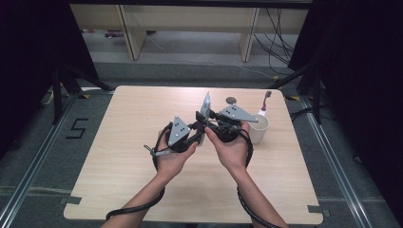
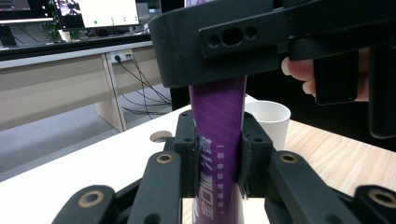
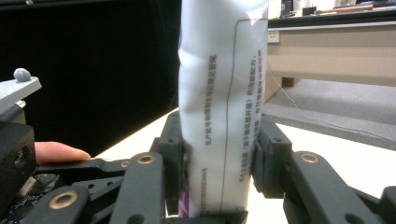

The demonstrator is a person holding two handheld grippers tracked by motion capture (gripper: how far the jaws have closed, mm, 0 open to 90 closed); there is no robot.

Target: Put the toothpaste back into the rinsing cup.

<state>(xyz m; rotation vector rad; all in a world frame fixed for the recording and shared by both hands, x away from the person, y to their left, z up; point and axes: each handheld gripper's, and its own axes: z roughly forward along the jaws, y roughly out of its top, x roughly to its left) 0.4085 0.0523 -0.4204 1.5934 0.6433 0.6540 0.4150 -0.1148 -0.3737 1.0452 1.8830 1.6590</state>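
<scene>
Pale wooden desk (image 1: pixel 142 190) carries a white cup (image 1: pixel 260 129); above it, left hand-held gripper (image 2: pixel 218 161) and right hand-held gripper (image 3: pixel 219 158) both clamp one upright tube (image 1: pixel 205 107) (purple front, white back).

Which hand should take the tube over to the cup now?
Probably the right. Both the left gripper and the right gripper clamp the tube, but the right one is nearer the cup, which stands at its side, so its way looks shorter.
</scene>
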